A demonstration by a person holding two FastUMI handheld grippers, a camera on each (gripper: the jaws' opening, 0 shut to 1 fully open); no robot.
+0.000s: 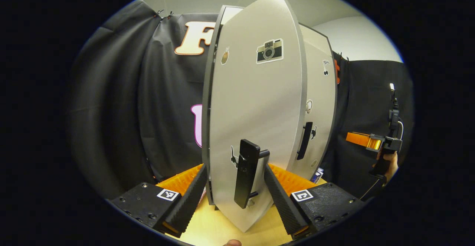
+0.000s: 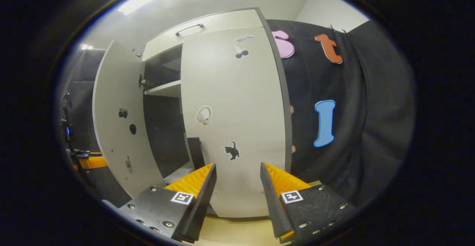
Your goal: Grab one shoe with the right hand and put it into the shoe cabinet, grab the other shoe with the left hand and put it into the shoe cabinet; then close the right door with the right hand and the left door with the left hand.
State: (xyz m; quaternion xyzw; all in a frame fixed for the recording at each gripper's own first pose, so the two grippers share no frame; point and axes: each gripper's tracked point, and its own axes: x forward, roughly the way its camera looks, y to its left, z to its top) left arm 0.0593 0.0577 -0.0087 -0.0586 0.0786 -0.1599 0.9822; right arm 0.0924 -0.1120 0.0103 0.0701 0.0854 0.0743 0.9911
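Note:
The grey shoe cabinet (image 2: 207, 19) stands on a pale wooden table (image 1: 207, 231). Its left door (image 1: 256, 101) hangs partly open, swung toward me. The left door's black bar handle (image 1: 246, 171) sits between the fingers of my left gripper (image 1: 235, 170), which is open and does not press on it. The right door (image 2: 233, 108) is closed against the cabinet, and its black handle (image 2: 195, 151) shows at its left edge. My right gripper (image 2: 237, 166) is open and holds nothing, just in front of the lower part of that door.
Through the gap between the doors I see a dark interior with a light shelf (image 2: 163, 88). A hand holds the right gripper (image 1: 374, 142) off to the right of the cabinet. Black cloth (image 2: 352, 127) hangs behind and beside the cabinet.

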